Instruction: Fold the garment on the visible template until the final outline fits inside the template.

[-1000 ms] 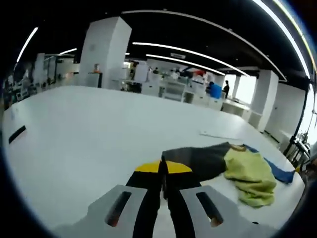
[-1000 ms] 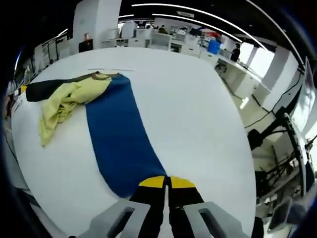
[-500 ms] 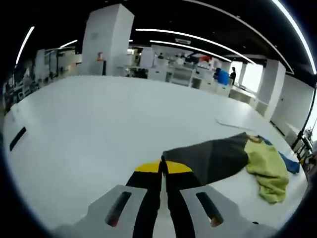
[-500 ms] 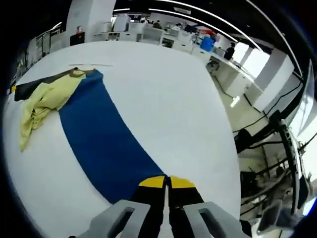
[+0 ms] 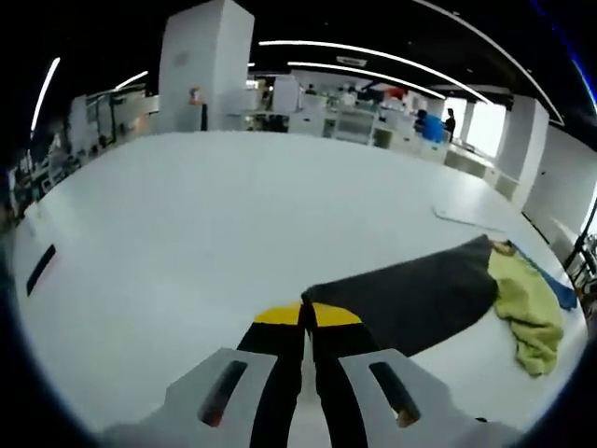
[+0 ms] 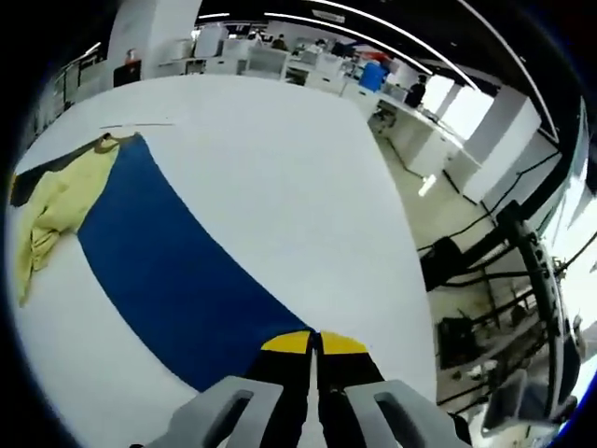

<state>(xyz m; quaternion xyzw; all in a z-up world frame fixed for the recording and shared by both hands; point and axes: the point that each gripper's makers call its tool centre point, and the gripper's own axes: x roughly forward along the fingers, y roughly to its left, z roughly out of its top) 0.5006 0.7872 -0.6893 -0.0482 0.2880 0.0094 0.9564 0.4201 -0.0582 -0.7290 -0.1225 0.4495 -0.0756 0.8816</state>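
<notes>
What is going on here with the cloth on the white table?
A person works a hand-held gripper in each hand on a garment lying on a white table. The left hand-held gripper is shut on the end of the dark grey sleeve; the right hand-held gripper is shut on the end of the blue sleeve. The yellow-green body lies bunched between them. No fold is made yet.

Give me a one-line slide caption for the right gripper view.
Right claw, shut on the end of the blue sleeve, holds it stretched across the white table away from the bunched yellow body.
</notes>
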